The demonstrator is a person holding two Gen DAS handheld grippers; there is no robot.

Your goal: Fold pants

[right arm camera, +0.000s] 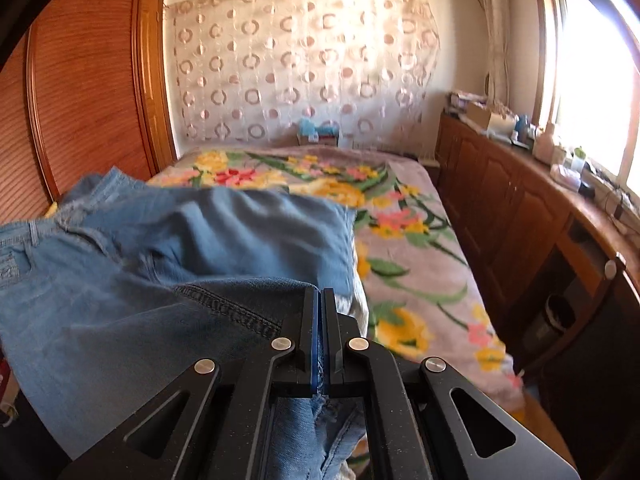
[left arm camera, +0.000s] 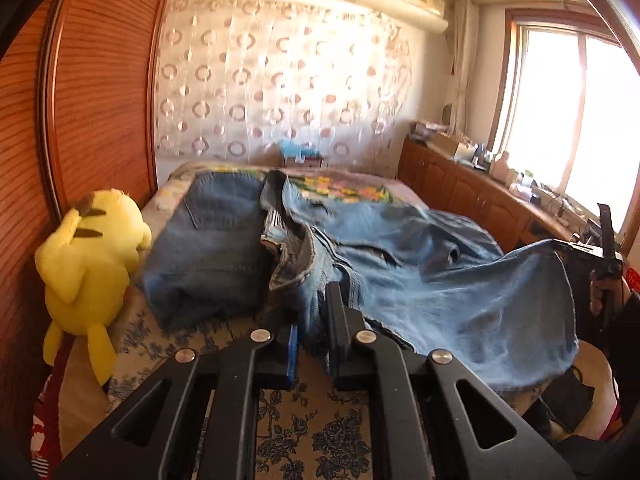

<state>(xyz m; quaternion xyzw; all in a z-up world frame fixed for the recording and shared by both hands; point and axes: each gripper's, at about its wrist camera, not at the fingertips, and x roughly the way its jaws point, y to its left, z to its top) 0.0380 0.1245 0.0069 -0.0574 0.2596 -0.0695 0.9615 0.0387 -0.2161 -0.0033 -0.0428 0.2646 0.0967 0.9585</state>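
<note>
Blue jeans [left arm camera: 420, 276] lie spread across the bed, waistband toward the left and legs toward the right. My left gripper [left arm camera: 314, 320] is shut on the bunched waistband denim at the near edge. My right gripper [right arm camera: 319, 312] is shut on the hem end of a jeans leg [right arm camera: 160, 320], lifting it above the bed; it also shows in the left wrist view [left arm camera: 600, 256] at the far right. A second, folded pair of jeans [left arm camera: 212, 240] lies on the bed to the left.
A yellow plush toy [left arm camera: 88, 264] leans against the wooden wardrobe [left arm camera: 92, 120] at the bed's left edge. A floral blanket [right arm camera: 400, 240] covers the bed. Wooden cabinets [right arm camera: 520, 220] with clutter run along the right under the window.
</note>
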